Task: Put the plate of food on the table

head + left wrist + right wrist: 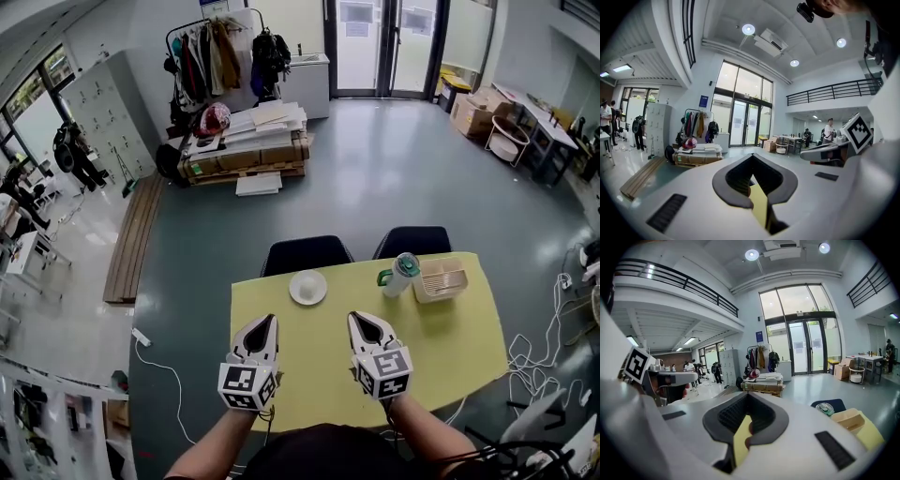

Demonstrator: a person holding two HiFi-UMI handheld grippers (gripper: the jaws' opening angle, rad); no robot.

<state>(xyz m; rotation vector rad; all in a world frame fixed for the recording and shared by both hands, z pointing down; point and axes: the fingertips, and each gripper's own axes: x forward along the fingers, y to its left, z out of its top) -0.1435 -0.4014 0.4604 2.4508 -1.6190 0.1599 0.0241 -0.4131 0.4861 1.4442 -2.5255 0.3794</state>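
Observation:
A white plate (307, 287) sits on the yellow table (450, 347) near its far edge; what lies on it is too small to tell. Nearer the front edge, my left gripper (265, 326) and right gripper (362, 323) hover side by side over the table, both pointing toward the plate and well short of it. Both are shut with nothing between the jaws. In the left gripper view the left gripper (754, 183) shows only a sliver of yellow table through the jaw gap. The right gripper view shows the same for the right gripper (742, 430). Neither gripper view shows the plate.
A green-lidded tumbler (401, 274) and a beige basket (441, 279) stand at the table's far right, also seen as the tumbler (825, 408) and basket (848, 420). Two dark chairs (305, 253) sit behind the table. Cables (534, 361) trail on the floor at right.

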